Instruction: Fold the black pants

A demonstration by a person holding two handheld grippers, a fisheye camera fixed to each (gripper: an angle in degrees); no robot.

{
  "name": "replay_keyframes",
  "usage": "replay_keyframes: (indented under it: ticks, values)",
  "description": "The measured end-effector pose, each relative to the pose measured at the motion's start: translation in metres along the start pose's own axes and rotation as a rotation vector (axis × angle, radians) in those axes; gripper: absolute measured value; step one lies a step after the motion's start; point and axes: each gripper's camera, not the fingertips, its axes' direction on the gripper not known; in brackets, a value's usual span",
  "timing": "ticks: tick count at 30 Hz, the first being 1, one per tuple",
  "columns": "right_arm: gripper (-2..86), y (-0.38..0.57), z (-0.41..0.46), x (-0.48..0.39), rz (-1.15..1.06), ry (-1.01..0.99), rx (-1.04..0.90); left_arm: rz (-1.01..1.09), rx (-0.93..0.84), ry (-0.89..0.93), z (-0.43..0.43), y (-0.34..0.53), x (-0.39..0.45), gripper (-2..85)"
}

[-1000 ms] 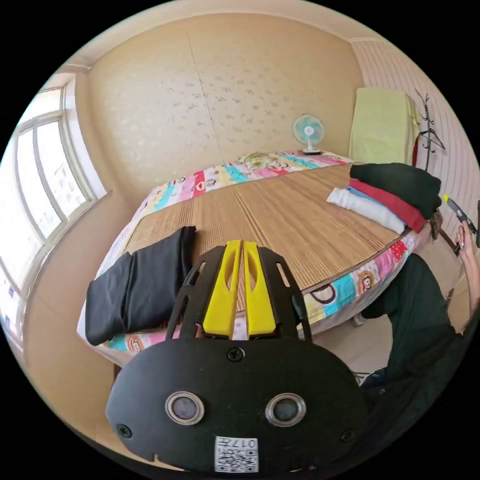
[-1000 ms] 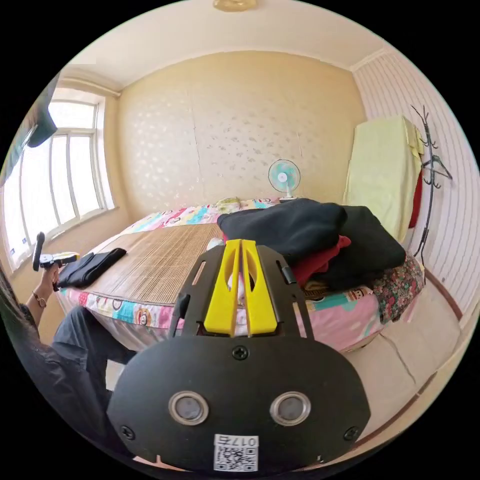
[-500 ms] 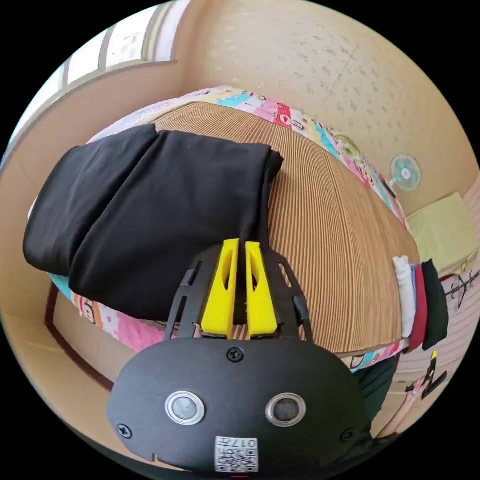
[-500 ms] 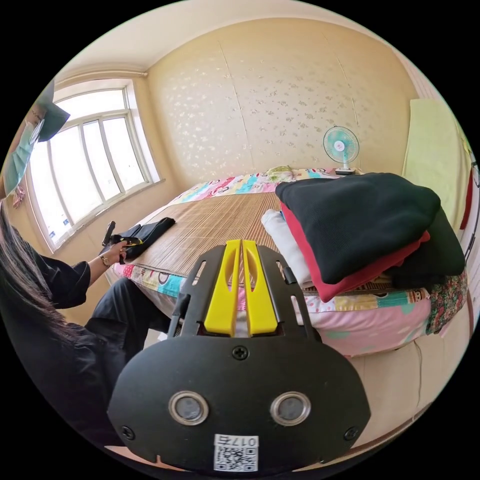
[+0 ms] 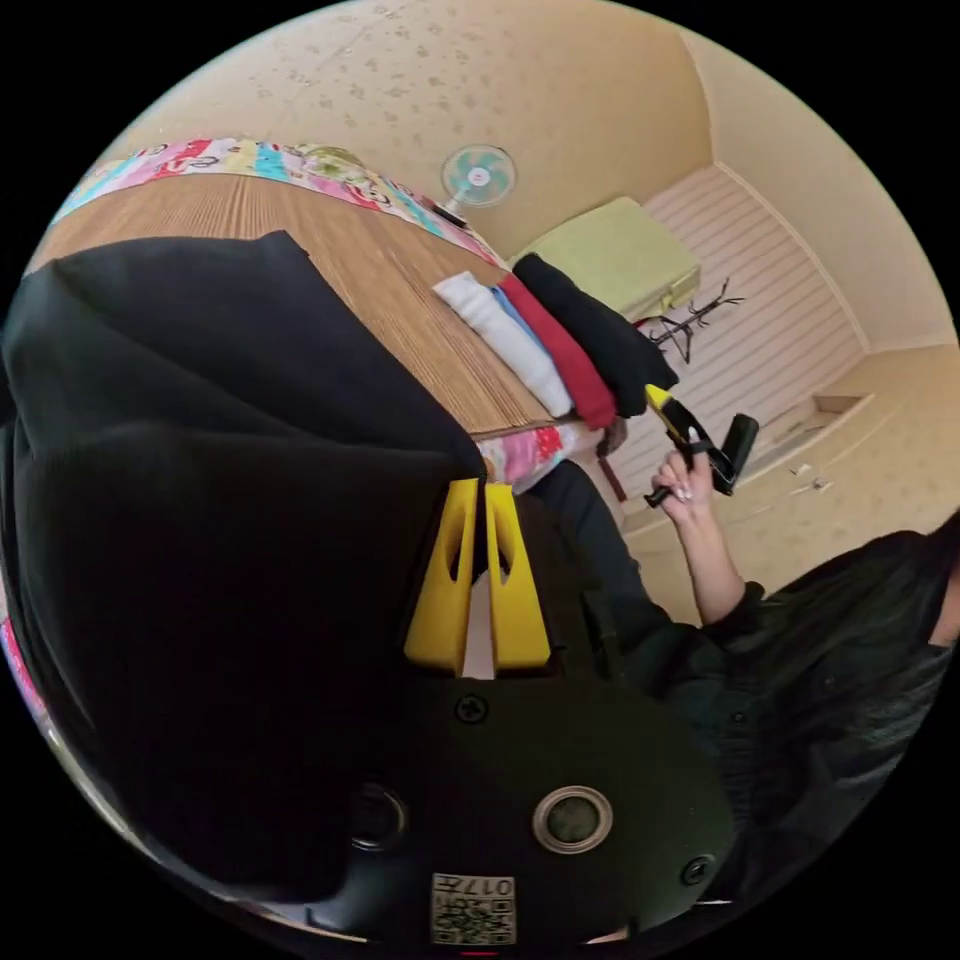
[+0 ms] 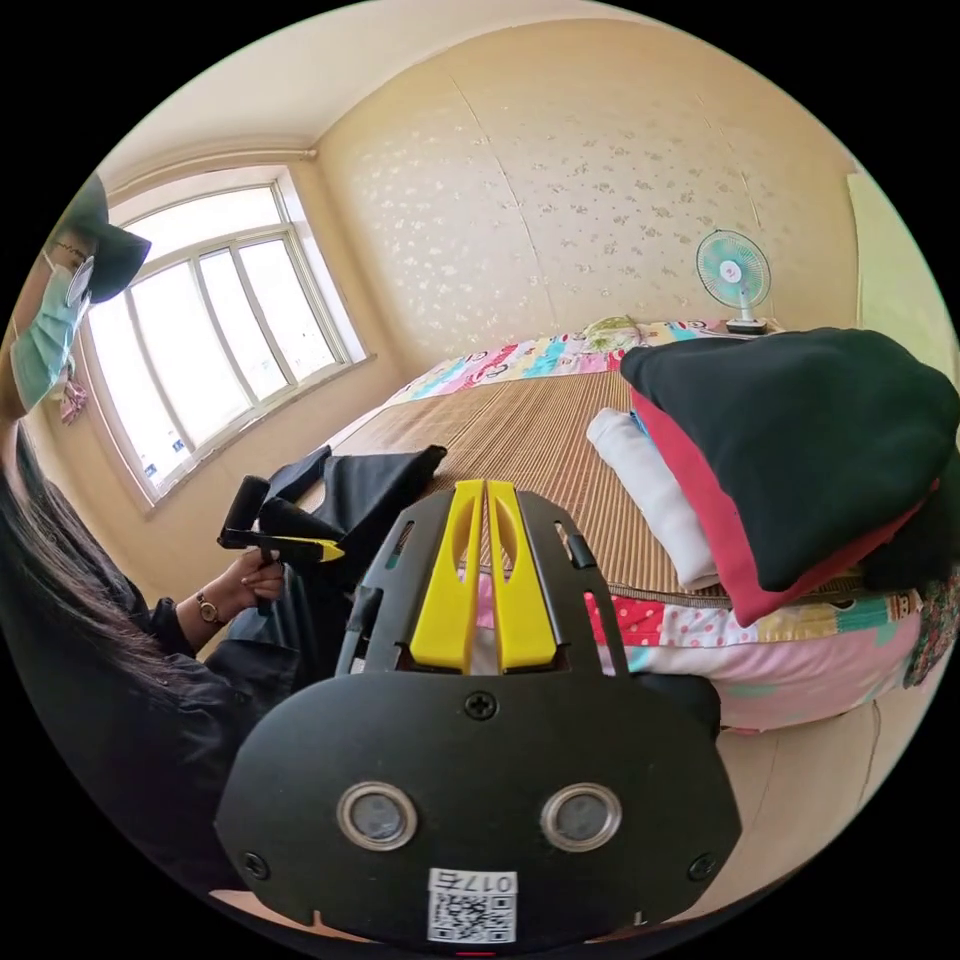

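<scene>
Lifted off the bamboo mat (image 5: 420,300), the black pants (image 5: 230,520) now hang close in front of the left gripper view, where half a second ago they lay folded flat at the bed's corner under the approaching tool. The left gripper (image 5: 478,500) has its yellow jaws drawn together at the tips with the edge of the dark cloth at them; whether both truly pinch the fabric I cannot tell, though the cloth's rise with the hand suggests a grip. In the right gripper view the same gripper (image 6: 285,545) sits in the person's hand (image 6: 250,580) beside the bed, with the pants (image 6: 370,490) bunched up off the mat just beyond it. Further right in the left gripper view, a stack of folded clothes (image 5: 560,350) lies at the far edge of the mat, white, blue, red and black, and beyond it the right gripper (image 5: 665,410) is held up in the air, well apart from the pants. Its jaws look together and hold nothing, as the right gripper view also shows (image 6: 478,500). Picking up the folded pants probably means carrying them toward that stack, or shaking them out to refold; which is not clear.
</scene>
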Motion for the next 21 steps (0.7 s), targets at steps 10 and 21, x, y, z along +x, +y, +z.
replay_keyframes:
  ticks: [10, 21]
  values:
    - [0.8, 0.029, 0.019, 0.008, -0.005, -0.064, -0.081, -0.33, 0.497, -0.331, -0.206, -0.002, -0.044, 8.5]
    - [6.9, -0.004, 0.063, 0.0, -0.008, -0.226, -0.194, -0.444, 0.287, -0.389, -0.141, -0.102, -0.105, 3.7]
